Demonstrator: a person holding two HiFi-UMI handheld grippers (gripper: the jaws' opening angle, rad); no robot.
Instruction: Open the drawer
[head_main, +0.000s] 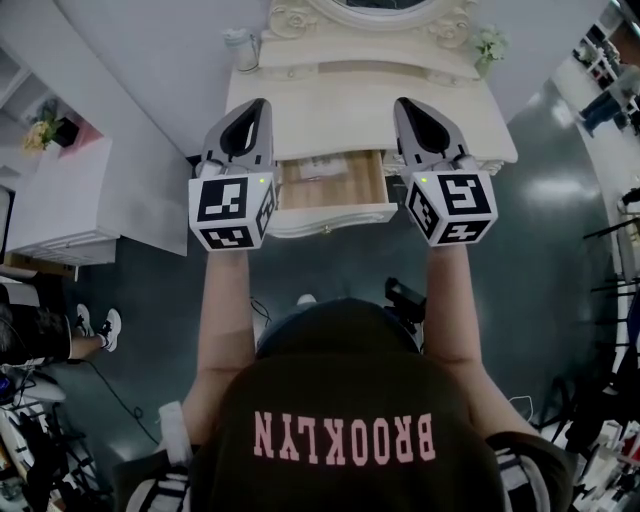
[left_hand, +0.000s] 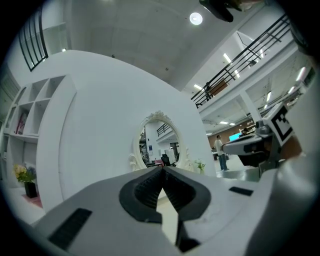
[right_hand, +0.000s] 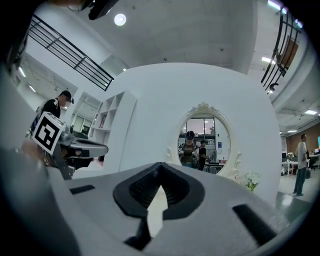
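Observation:
The cream dressing table's middle drawer (head_main: 331, 213) stands pulled out, its wooden inside showing a flat pale packet (head_main: 324, 166). My left gripper (head_main: 258, 103) is held up over the table's left part, level, jaws shut with nothing between them. My right gripper (head_main: 402, 103) is held up over the right part, likewise shut and empty. In the left gripper view the left gripper (left_hand: 161, 168) points at the oval mirror (left_hand: 157, 142). In the right gripper view the right gripper (right_hand: 160, 165) points at the same mirror (right_hand: 204, 145). Neither gripper touches the drawer.
The table top (head_main: 350, 110) carries a clear jar (head_main: 242, 49) at back left and small flowers (head_main: 489, 44) at back right. A white shelf unit (head_main: 62, 205) stands to the left. Shoes (head_main: 97, 327) and cables lie on the dark floor.

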